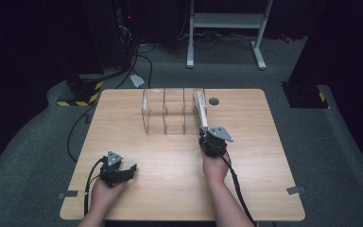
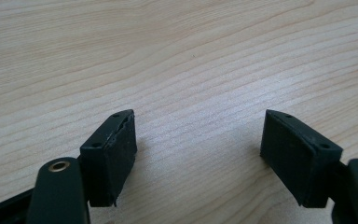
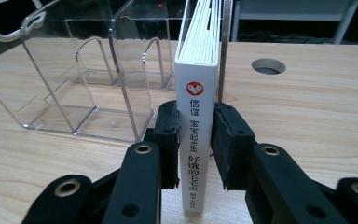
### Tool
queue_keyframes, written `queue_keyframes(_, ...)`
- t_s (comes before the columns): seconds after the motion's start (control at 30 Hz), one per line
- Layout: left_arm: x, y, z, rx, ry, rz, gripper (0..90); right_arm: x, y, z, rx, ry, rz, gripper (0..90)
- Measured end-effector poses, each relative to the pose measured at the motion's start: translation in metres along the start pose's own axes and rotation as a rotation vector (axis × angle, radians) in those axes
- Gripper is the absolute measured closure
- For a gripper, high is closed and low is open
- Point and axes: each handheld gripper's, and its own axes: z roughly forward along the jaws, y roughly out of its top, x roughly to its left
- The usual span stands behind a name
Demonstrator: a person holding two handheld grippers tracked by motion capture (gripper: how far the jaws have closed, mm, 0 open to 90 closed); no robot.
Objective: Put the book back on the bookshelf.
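Note:
A white book (image 3: 196, 93) with a red logo and dark characters on its spine stands upright in the rightmost slot of a clear plastic file holder (image 3: 74, 70). My right gripper (image 3: 196, 135) is shut on the book's spine, one pad on each cover. From above, the book (image 1: 200, 113) sits at the right end of the holder (image 1: 165, 116), with the right gripper (image 1: 206, 136) just in front of it. My left gripper (image 1: 131, 169) rests low at the table's near left. Its jaws (image 2: 198, 140) are open over bare wood, with nothing between them.
The wooden table (image 1: 170, 165) has a round cable hole (image 1: 213, 101) right of the holder. The holder's other slots hold nothing. Beyond the far edge, a white metal stand (image 1: 227, 21) and cables lie on grey carpet.

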Motion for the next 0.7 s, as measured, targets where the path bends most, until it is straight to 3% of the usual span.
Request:
queue_keyframes(0.23,0.000,0.000,0.000,0.000,0.000,0.000,26.7,0.008,0.000,0.003,-0.007,-0.048,0.015,72.6)
queue_keyframes(0.7,0.000,0.000,0.000,0.000,-0.001,0.003,26.8,0.014,0.006,0.012,-0.001,-0.073,0.035,72.2)
